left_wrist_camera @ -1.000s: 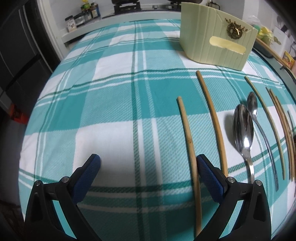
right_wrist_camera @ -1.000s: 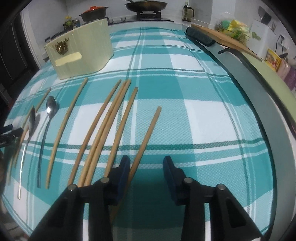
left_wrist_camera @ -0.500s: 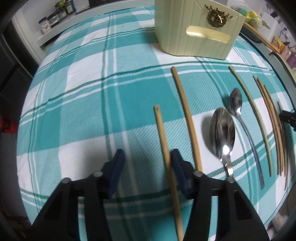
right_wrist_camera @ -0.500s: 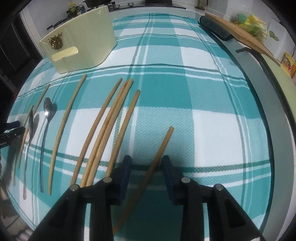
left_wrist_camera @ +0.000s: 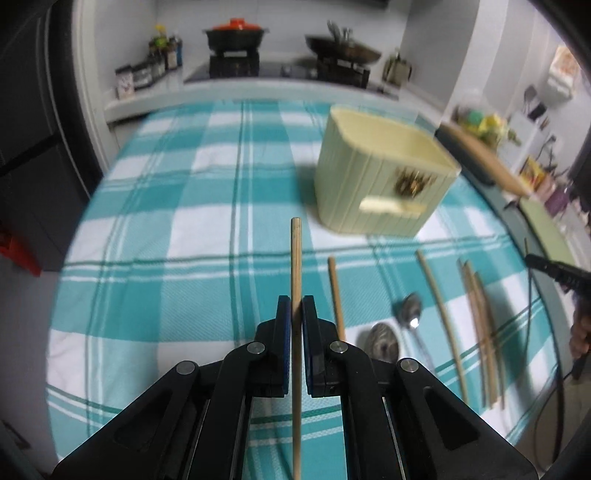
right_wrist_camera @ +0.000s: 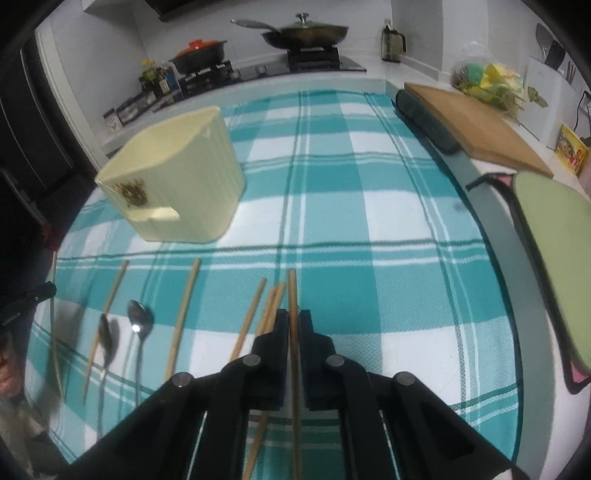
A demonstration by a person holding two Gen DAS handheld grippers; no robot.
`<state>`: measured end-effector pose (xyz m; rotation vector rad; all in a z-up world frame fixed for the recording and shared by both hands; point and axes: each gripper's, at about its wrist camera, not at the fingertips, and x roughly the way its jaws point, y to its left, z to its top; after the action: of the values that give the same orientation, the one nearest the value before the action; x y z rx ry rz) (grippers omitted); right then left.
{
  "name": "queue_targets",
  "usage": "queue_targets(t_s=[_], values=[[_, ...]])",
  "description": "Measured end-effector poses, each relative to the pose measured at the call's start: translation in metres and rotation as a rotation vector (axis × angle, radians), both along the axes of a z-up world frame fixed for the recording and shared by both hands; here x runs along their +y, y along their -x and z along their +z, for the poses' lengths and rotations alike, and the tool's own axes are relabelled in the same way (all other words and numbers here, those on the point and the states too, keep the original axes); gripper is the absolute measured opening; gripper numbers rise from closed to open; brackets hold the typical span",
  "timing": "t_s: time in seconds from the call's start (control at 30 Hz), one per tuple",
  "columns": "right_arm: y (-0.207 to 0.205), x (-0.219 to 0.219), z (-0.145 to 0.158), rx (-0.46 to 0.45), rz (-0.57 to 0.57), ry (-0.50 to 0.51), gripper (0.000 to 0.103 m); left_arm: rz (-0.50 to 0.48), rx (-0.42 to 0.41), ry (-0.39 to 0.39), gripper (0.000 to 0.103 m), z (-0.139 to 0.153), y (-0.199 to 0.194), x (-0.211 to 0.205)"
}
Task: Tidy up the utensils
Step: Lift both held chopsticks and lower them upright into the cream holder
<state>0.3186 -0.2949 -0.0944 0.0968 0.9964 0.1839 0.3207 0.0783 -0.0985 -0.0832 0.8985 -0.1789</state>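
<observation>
My left gripper (left_wrist_camera: 295, 303) is shut on a wooden chopstick (left_wrist_camera: 296, 258), held above the teal plaid tablecloth (left_wrist_camera: 184, 221). My right gripper (right_wrist_camera: 293, 317) is shut on another wooden chopstick (right_wrist_camera: 292, 291), also lifted off the cloth. The cream utensil holder (left_wrist_camera: 380, 184) stands beyond both, open at the top; in the right wrist view the cream utensil holder (right_wrist_camera: 173, 188) is at the far left. Several chopsticks (left_wrist_camera: 480, 317) and two metal spoons (left_wrist_camera: 410, 314) lie in a row on the cloth. In the right wrist view that row of chopsticks (right_wrist_camera: 184, 310) and spoons (right_wrist_camera: 138, 325) lies left of my fingers.
A stove with a red-lidded pot (left_wrist_camera: 236, 31) and a pan (right_wrist_camera: 306, 33) stands behind the table. A wooden cutting board (right_wrist_camera: 476, 122) and a green round board (right_wrist_camera: 554, 251) lie to the right. Jars (left_wrist_camera: 147, 70) line the counter at the back left.
Both grippers have shut, each on a chopstick, and risen from the cloth with it. The views now look farther up toward the holder and stove.
</observation>
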Motion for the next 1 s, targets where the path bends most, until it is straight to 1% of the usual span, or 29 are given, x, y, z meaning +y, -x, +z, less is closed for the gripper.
queue_targets(t_s=[0.13, 0.27, 0.33, 0.53, 0.73, 0.83, 1.0], values=[[0.021, 0.01, 0.044, -0.093, 0.037, -0.038, 0.006, -0.007, -0.09, 0.025, 0.005, 0.035, 0.019, 0.006], [0.045, 0.017, 0.079, -0.166, 0.08, -0.071, 0.006, -0.025, -0.153, 0.035, 0.005, 0.058, 0.037, 0.005], [0.057, 0.021, 0.092, -0.211, 0.094, -0.061, 0.006, -0.031, -0.173, 0.039, 0.004, 0.065, 0.042, 0.004], [0.077, 0.032, 0.117, -0.331, 0.11, -0.031, 0.005, -0.051, -0.223, 0.056, 0.004, 0.085, 0.052, -0.004], [0.077, 0.035, 0.14, -0.403, 0.102, -0.053, 0.005, -0.053, -0.264, 0.086, 0.004, 0.111, 0.05, -0.004], [0.071, 0.038, 0.154, -0.43, 0.104, -0.063, 0.005, -0.054, -0.284, 0.109, 0.004, 0.131, 0.04, -0.002], [0.047, 0.049, 0.186, -0.495, 0.112, -0.068, 0.005, -0.042, -0.366, 0.143, 0.004, 0.174, 0.015, -0.004]])
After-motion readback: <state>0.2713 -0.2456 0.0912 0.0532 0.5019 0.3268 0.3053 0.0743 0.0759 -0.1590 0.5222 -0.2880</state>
